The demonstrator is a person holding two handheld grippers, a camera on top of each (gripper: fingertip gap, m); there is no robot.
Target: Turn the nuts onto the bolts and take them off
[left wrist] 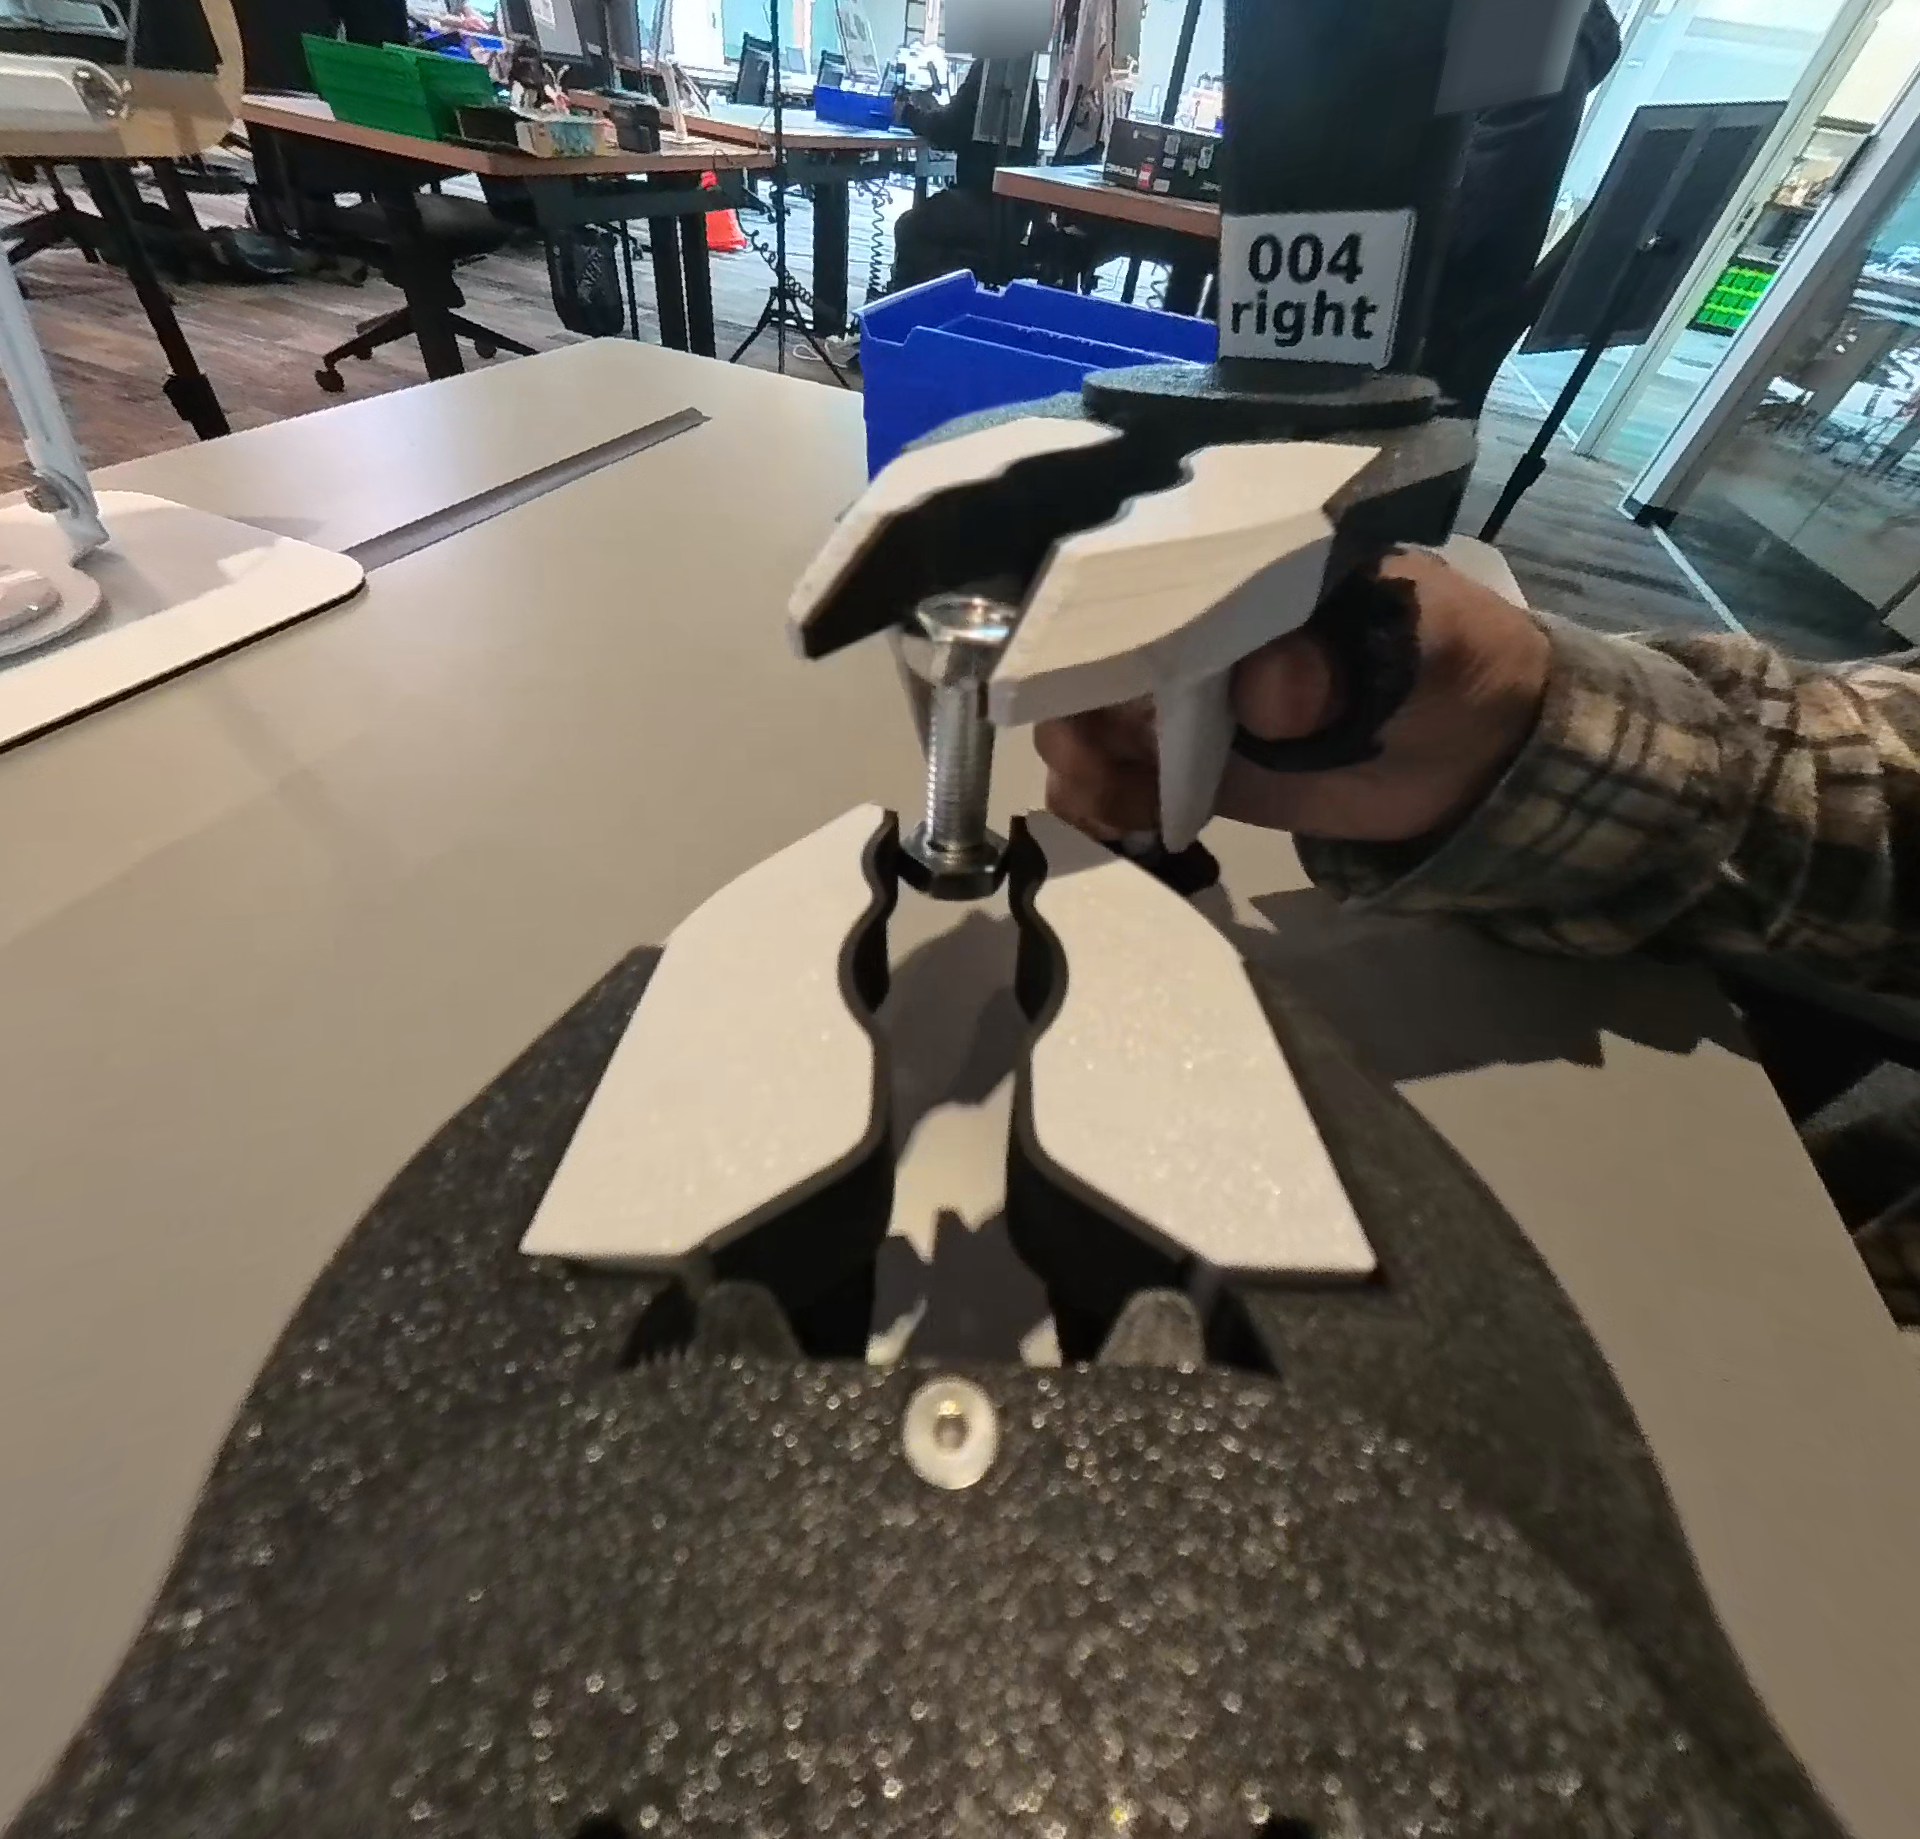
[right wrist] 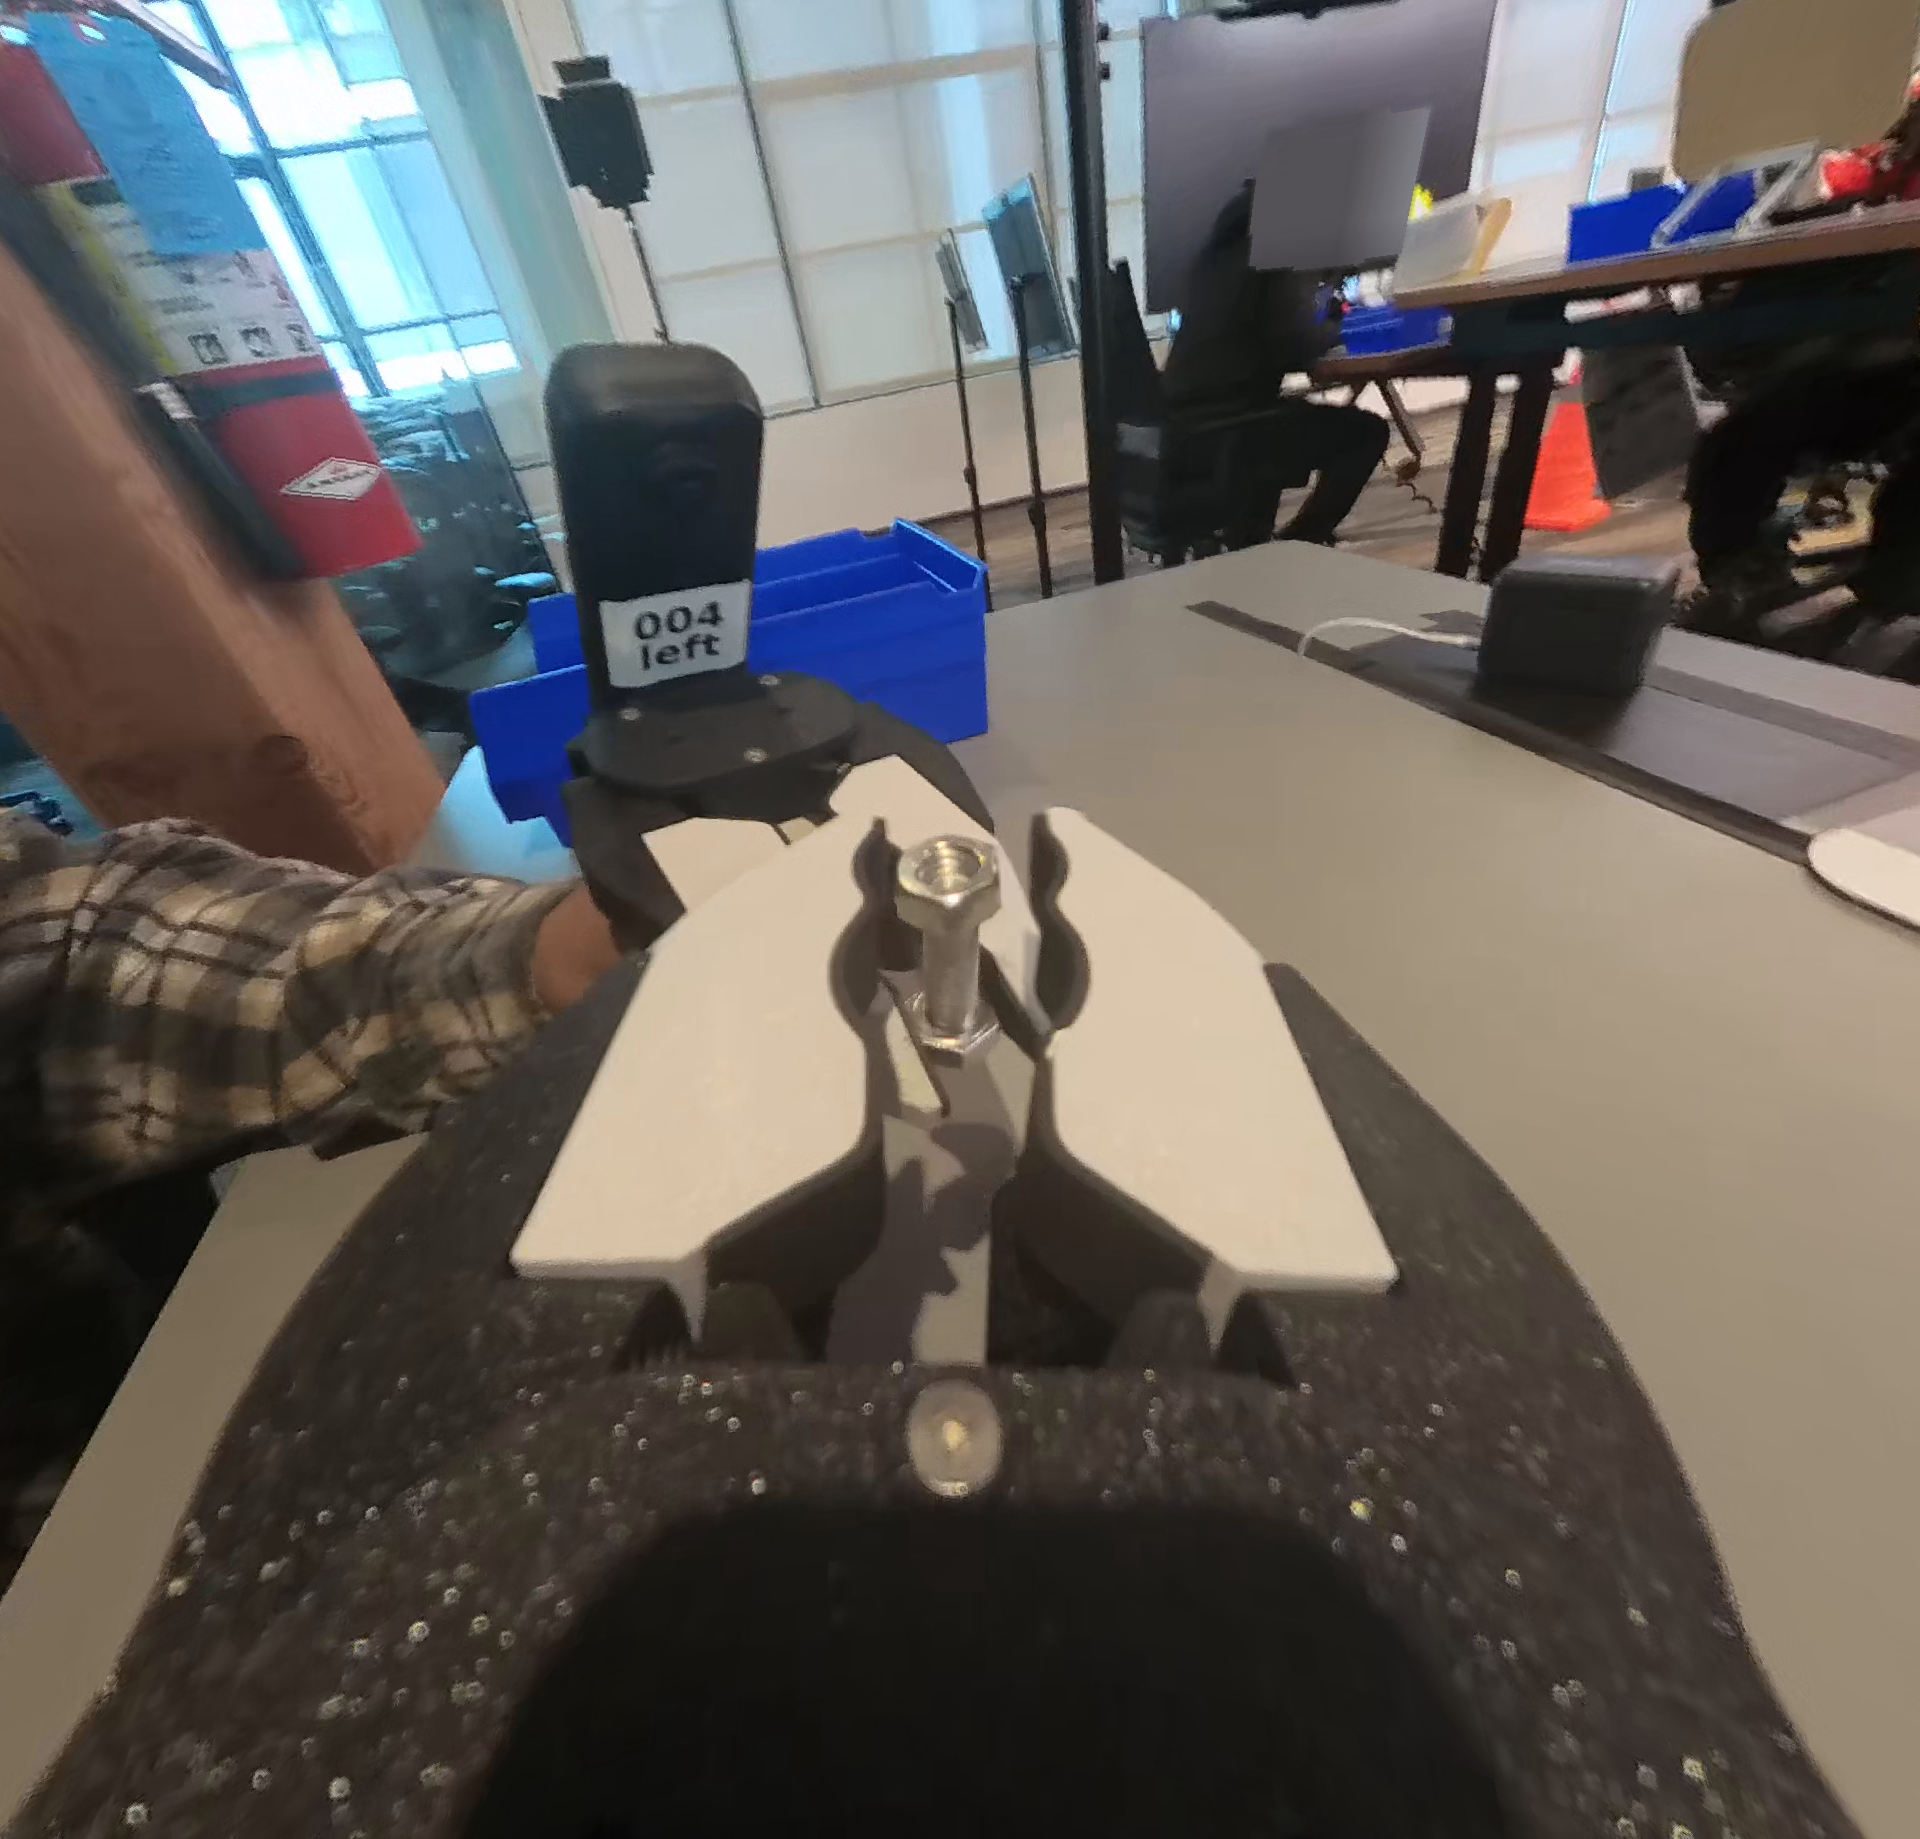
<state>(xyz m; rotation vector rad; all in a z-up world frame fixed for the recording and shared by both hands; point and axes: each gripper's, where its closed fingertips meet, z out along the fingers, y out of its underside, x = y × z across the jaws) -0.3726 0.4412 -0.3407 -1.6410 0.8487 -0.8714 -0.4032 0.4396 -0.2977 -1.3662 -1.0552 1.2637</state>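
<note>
A silver bolt [left wrist: 956,750] stands upright above the grey table [left wrist: 312,854]. My right gripper [left wrist: 935,636] comes from above and is shut on the bolt's head [right wrist: 945,880]. My left gripper [left wrist: 954,849] is shut on a hex nut [left wrist: 951,870] at the bolt's lower end. In the right wrist view my right gripper [right wrist: 961,833] holds the head between its tips. The nut [right wrist: 951,1036] shows lower down through the gap between the fingers. One white finger [right wrist: 727,854] of the left gripper lies beneath.
A blue bin [left wrist: 1039,355] stands at the table's far edge, also in the right wrist view [right wrist: 862,615]. A white stand base [left wrist: 156,584] sits at the left. A black box [right wrist: 1574,626] rests on a dark strip. A plaid sleeve [left wrist: 1610,781] reaches in from the right. My right fingertips sit around 5 cm from my left ones.
</note>
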